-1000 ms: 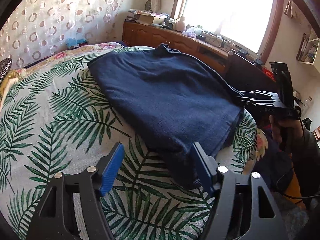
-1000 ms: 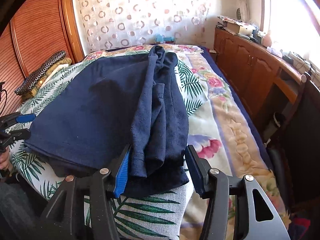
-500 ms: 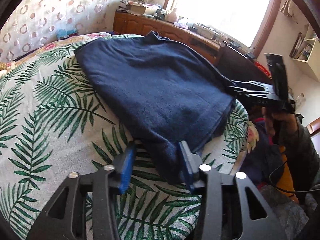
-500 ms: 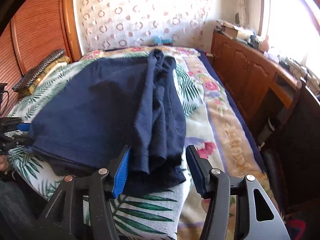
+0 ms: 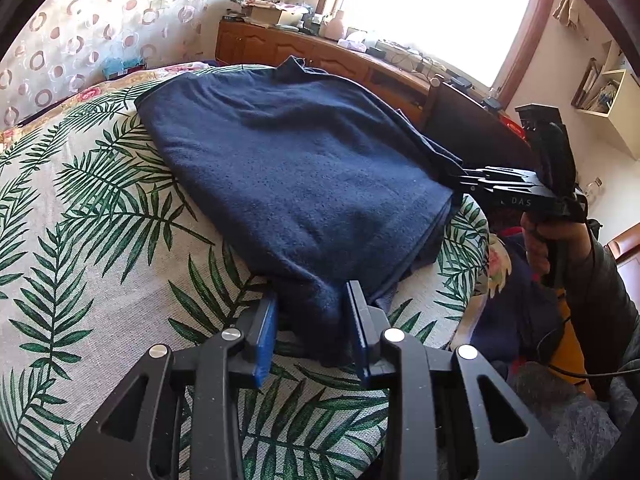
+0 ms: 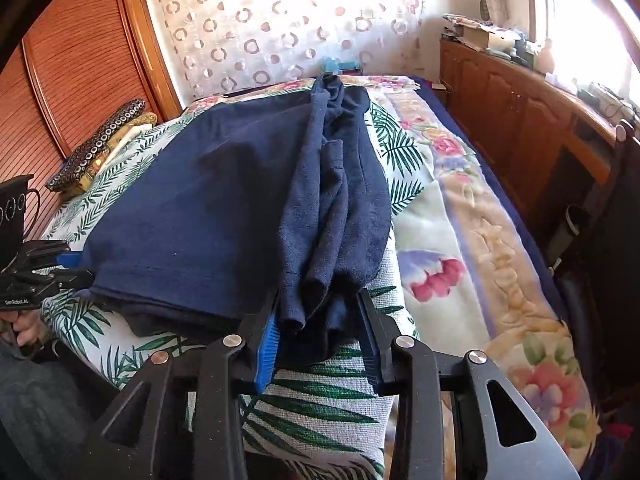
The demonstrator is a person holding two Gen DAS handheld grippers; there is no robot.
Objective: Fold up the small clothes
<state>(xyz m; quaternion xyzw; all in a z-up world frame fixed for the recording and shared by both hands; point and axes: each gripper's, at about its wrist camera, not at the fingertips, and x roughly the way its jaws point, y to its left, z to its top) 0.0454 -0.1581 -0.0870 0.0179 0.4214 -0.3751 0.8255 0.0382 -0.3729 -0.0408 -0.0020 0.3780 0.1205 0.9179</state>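
So there's a dark navy knitted garment (image 5: 304, 176) spread flat on a white cushion cover printed with green palm leaves (image 5: 92, 248), which sits on top of a pastel floral blanket (image 6: 472, 240) on the bed. Looks like it's already folded over on itself along one side, since the right wrist view shows a thick bunched ridge of layers running lengthwise down that edge.

The left gripper (image 5: 312, 332) has its blue-padded jaws closing on the near corner of the garment. Cloth fills the gap between the pads and both look like they're touching the fabric, so it's pinching that corner.

The right gripper (image 6: 318, 332) is doing the same at the other near corner, jaws closing around the bunched end of the folded layers, with the dark fabric wedged between the blue pad and the black finger.

From the left camera you can see the right tool off to the side at the garment's edge, held by a hand (image 5: 540, 244) in a dark sleeve. A wooden cabinet (image 6: 520, 120) runs along under the bright window.
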